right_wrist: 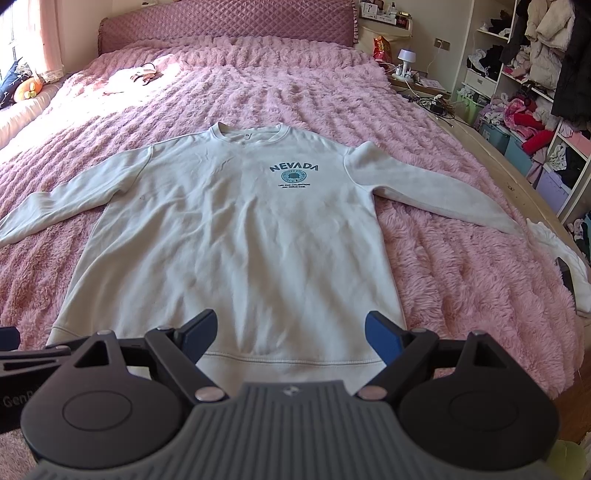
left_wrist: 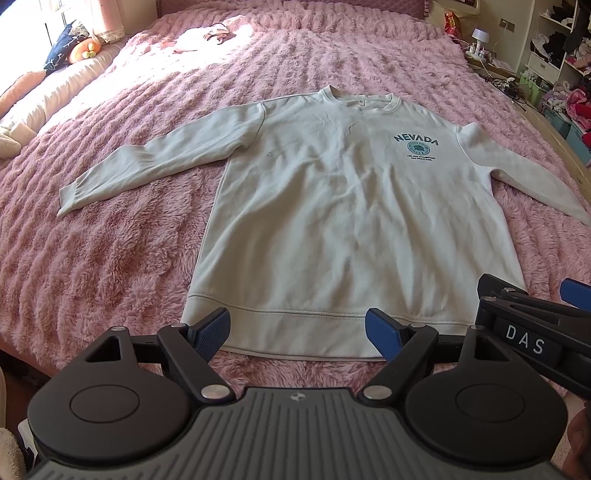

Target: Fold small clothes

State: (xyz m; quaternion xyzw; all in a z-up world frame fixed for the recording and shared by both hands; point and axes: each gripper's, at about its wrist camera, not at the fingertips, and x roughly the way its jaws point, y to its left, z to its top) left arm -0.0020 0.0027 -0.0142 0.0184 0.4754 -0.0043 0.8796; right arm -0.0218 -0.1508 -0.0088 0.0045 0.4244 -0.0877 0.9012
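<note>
Pink fluffy bedspread under pale sweatshirt, laid flat, front up, sleeves spread, hem toward me. My left gripper spread wide above hem, holding nothing. My right gripper same, wide apart, empty, over hem.

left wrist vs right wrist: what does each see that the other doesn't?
Left wrist only: the whole left cuff of the sweatshirt, plus the right gripper's body with a "DAS" label at the right edge.

Right wrist only: the quilted headboard, the far sleeve out to the bed's right edge, a white item lying there, and more of the shelves.

Both: sweatshirt flat, face up, NEVADA print, on the pink blanket. Left gripper and right gripper open at the hem, holding nothing.
</note>
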